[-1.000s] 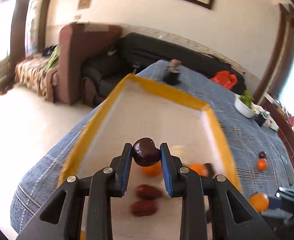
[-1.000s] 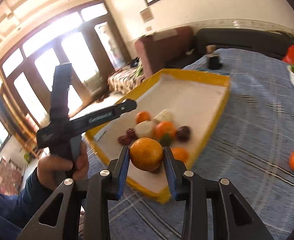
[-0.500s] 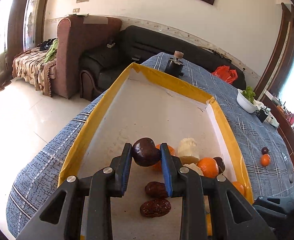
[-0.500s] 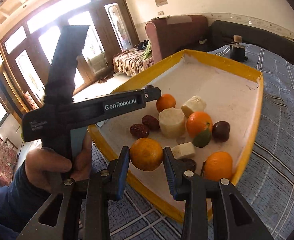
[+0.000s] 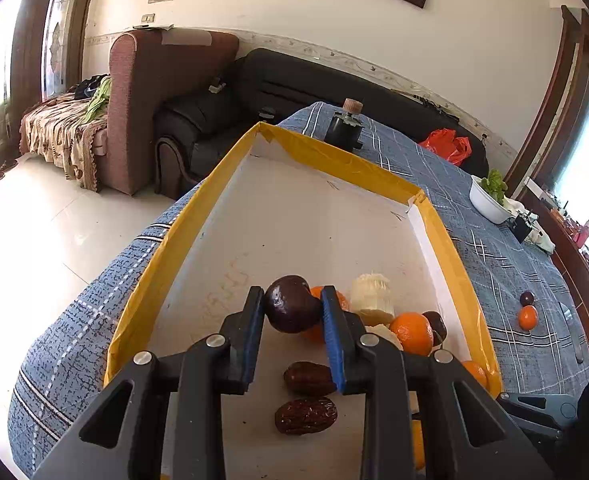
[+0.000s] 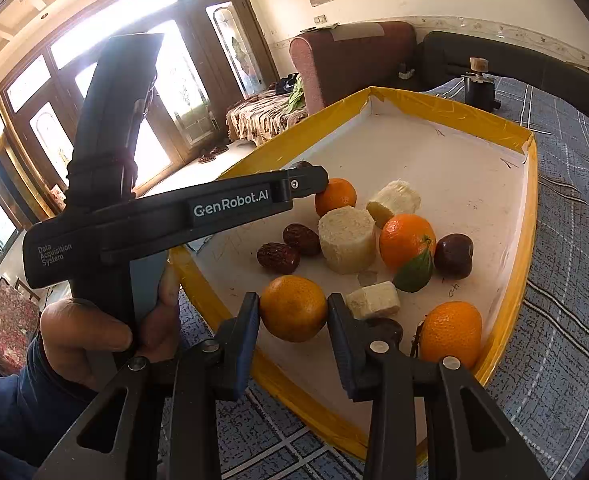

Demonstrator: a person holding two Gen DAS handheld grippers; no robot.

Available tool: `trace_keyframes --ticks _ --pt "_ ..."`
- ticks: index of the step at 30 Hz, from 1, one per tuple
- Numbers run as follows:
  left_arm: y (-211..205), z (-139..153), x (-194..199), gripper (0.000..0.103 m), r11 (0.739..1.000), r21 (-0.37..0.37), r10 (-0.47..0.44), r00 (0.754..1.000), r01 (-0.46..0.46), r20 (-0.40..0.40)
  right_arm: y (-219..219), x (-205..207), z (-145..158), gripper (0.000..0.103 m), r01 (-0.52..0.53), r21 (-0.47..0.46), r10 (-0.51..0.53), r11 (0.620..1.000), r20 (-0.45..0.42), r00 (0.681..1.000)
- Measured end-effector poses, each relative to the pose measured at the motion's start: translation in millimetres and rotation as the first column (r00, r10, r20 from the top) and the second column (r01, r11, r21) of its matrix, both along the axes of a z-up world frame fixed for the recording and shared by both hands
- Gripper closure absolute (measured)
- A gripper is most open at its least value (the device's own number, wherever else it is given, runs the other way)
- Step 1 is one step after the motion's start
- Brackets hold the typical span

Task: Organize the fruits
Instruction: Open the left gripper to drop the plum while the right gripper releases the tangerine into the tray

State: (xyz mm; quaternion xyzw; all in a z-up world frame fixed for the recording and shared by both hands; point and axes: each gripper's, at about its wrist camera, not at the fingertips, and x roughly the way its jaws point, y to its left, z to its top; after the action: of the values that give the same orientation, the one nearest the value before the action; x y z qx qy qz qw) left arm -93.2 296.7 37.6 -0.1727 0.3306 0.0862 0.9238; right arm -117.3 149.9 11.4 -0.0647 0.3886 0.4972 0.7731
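My left gripper (image 5: pixel 292 312) is shut on a dark brown chestnut-like fruit (image 5: pixel 290 308), held above the near part of the yellow-rimmed white tray (image 5: pixel 334 156). My right gripper (image 6: pixel 293 309) is shut on a small orange (image 6: pixel 293 307), held over the tray's near edge (image 6: pixel 214 296). In the tray lie oranges (image 6: pixel 406 240), two red dates (image 6: pixel 278 257), pale cut chunks (image 6: pixel 346 244), a dark fruit (image 6: pixel 453 255) and a green leaf (image 6: pixel 414 274). The left gripper's body (image 6: pixel 174 216) crosses the right wrist view.
The tray sits on a blue plaid tablecloth (image 5: pixel 514 264). On the cloth to the right lie a small orange (image 5: pixel 528 317) and a dark fruit (image 5: pixel 527 298). A white bowl with greens (image 5: pixel 488 196), a dark jar (image 5: pixel 344 126) and a red bag (image 5: pixel 446 146) stand farther back.
Both grippers have moved in over the tray, each still holding its fruit. The right gripper's orange went from outside the tray's near edge to over it.
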Motion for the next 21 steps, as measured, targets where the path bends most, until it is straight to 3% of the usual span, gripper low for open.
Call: trace_keyframes --ticks 21 --pt "-0.6 0.6 -6.3 0.066 1.000 -0.002 -0.005 1.000 0.005 0.014 -6.6 -3.9 1.6 0.063 0.017 0.024 -0.017 1.000 0.004 1.000"
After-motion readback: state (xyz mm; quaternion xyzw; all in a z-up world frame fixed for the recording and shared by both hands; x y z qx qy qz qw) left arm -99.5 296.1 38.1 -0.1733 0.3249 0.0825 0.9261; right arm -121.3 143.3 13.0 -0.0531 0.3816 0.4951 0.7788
